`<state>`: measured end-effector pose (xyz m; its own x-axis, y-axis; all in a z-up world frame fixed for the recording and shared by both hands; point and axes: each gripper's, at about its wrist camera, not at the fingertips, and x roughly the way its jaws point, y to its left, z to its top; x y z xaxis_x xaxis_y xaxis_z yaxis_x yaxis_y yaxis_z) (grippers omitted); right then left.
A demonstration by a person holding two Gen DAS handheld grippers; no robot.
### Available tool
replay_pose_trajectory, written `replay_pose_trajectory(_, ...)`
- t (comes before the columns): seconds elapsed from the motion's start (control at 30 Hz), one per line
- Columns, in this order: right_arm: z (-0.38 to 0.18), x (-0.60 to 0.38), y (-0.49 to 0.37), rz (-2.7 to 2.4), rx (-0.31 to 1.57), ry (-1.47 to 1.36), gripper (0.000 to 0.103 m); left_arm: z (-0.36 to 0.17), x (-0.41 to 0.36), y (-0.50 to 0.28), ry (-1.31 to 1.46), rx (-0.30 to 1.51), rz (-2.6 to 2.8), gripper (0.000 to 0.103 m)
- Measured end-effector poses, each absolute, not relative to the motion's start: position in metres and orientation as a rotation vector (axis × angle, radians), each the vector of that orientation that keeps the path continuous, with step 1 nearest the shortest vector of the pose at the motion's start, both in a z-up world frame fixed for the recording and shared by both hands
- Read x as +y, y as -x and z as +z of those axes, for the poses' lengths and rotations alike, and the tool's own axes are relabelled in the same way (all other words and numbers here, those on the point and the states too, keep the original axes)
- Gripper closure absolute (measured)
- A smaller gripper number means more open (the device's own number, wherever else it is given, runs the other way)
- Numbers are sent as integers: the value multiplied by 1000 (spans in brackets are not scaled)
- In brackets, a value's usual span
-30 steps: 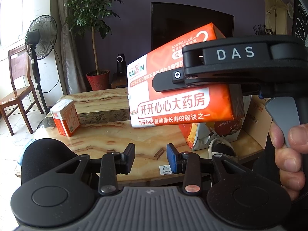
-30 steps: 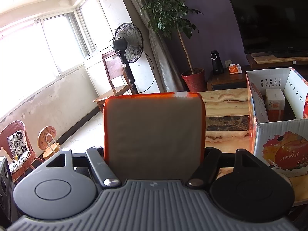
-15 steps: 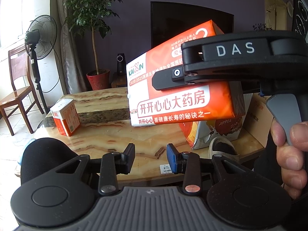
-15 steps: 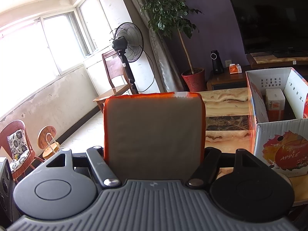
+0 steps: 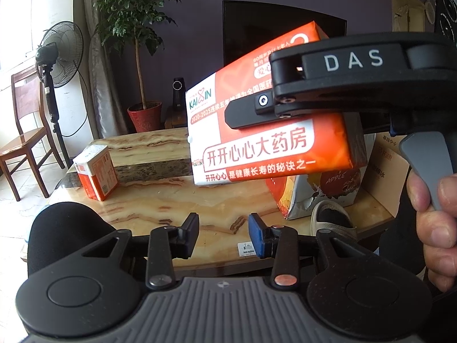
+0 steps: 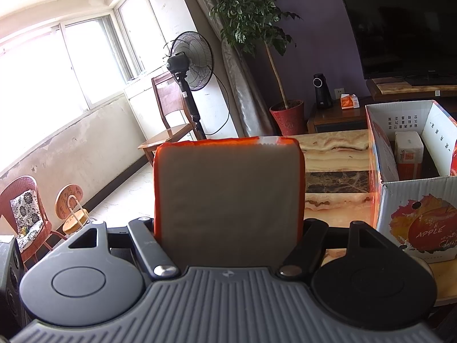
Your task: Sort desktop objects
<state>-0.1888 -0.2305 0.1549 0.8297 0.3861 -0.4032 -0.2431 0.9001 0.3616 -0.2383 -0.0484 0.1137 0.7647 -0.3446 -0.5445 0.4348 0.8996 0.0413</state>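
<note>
- Right wrist view shows the tissue pack (image 6: 228,197), a soft brick in orange and white wrap with a plain grey end face, clamped between the jaws of the right hand-held gripper (image 6: 228,228) and held in the air above the table (image 6: 334,148).
- In the left wrist view, the same pack sits at about 1 o'clock, tilted, its printed side facing that camera, with the cardboard box (image 5: 322,191) just beyond and below it.
- Sorting looks partly done: one small carton (image 6: 408,151) already stands inside the open box at 3 o'clock.
- Left to do, as far as can be judged: drop the pack into the box, then fetch the small orange-and-white carton (image 5: 95,173) standing on the table at 9 o'clock.
- The left hand-held gripper (image 5: 224,235) has its jaws apart with nothing between them.
</note>
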Motion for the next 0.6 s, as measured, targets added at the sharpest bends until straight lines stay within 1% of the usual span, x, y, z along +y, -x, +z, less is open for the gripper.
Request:
replay_pose_trajectory(0.33, 155, -229, 189, 342, 495, -299, 29, 108, -41, 232, -110, 534, -459, 64)
replay_pose_trajectory(0.6, 153, -226, 190, 345, 504, -292, 29, 94, -39, 221, -93, 575, -450, 64)
